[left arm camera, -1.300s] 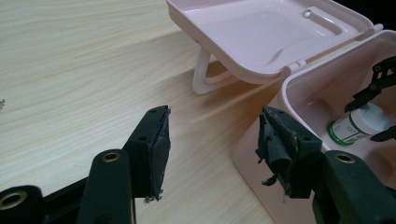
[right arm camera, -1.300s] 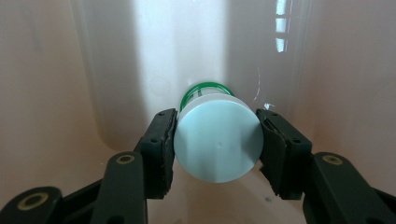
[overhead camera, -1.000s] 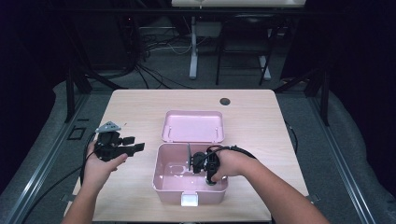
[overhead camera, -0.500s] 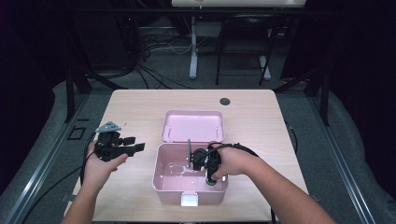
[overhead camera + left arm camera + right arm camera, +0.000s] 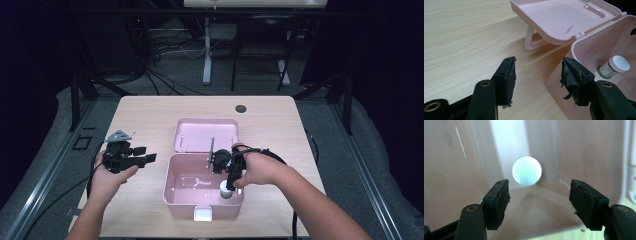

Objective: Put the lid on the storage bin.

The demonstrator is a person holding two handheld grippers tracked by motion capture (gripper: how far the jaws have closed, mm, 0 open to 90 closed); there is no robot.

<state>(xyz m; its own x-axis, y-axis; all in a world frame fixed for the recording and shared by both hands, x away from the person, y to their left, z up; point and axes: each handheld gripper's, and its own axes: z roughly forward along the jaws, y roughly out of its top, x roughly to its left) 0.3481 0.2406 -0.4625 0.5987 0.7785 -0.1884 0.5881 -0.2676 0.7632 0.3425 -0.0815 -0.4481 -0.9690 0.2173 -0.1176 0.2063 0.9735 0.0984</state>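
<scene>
A small white-capped bottle (image 5: pixel 226 190) is standing upright inside the pink box (image 5: pixel 172 192), near the box's front right corner — at about five o'clock from the box's middle in the high view. In the left gripper view the bottle (image 5: pixel 614 67) is seen with a green-and-white label below its cap.

The right gripper (image 5: pixel 231 184) is being held over the bottle, pointing down into the box. Its jaws have just been opening and are now standing wide apart with nothing between them; in the right gripper view the round white cap (image 5: pixel 526 171) is lying beyond the pads, at twelve o'clock from their midpoint, untouched. The bottle is judged to be released and resting on the box floor.

The left gripper (image 5: pixel 145 159) is being held over the table (image 5: pixel 150 112) at nine o'clock from the box, its jaws also open and empty, aimed toward the box's left wall. The hinged lid (image 5: pixel 205 134) is lying folded back at twelve o'clock.

The bottle is likely light, rigid plastic — smooth and somewhat slippery, and easily tipped by a sideways nudge. If it is being taken up again, the best hold is judged to be across the body just under the cap, where the cap's edge would be stopping a downward slip.
</scene>
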